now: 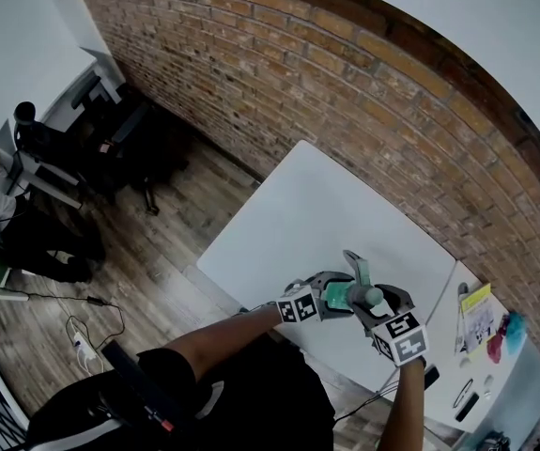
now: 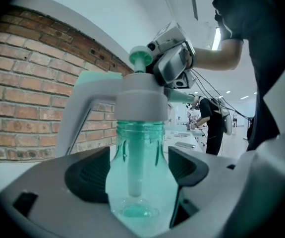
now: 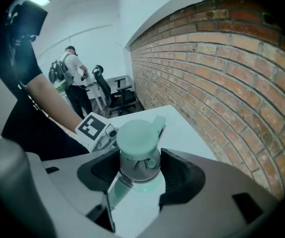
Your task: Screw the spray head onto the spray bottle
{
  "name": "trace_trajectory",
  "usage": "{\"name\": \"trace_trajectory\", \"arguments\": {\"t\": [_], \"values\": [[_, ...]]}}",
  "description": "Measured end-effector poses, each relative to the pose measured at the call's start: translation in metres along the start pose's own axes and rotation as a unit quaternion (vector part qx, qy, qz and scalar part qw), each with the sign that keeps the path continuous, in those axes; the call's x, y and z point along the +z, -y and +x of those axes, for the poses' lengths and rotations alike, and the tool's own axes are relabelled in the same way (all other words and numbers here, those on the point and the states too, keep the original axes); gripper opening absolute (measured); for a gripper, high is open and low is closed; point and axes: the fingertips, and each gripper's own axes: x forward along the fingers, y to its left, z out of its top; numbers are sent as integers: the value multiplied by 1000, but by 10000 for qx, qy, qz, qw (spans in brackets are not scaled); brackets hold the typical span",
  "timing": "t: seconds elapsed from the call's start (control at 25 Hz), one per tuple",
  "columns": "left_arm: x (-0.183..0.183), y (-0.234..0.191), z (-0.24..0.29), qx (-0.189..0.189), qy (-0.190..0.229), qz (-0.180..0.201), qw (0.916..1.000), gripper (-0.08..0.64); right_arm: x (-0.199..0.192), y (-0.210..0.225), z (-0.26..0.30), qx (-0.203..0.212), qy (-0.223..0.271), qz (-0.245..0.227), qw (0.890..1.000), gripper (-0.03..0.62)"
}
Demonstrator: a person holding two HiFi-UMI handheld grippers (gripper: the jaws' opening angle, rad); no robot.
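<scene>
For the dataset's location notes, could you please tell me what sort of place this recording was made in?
Most likely a shared office or lab workspace: a white table stands beside an exposed brick wall, and dark office chairs sit on the wood-look floor beyond.

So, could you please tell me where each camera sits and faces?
Head view: on the person's head, facing steeply down at the white table; both forearms, left tool, right tool show.
Left gripper view: on the left tool, looking along its jaws at the gripped spray bottle, brick wall behind; right tool and forearm above.
Right gripper view: on the right tool, looking down onto the gripped spray head; left tool's marker cube shows.
Both gripper views share the spray bottle, spray head and brick wall.
</scene>
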Motion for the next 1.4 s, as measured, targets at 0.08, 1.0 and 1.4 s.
{"name": "trace_trajectory", "arguments": {"t": [0.08, 1.0, 1.4], "values": [[3, -1, 1, 9, 30, -17, 10000, 350, 0, 0, -1, 260, 69, -345, 9990, 252], [-15, -4, -29, 524, 138, -225, 9983, 367, -3, -5, -11, 1266, -461, -1903, 9724, 256], [5, 16, -69, 578, 398, -556, 9960, 367, 3, -7, -9, 836, -572, -1489, 9837, 268]]}}
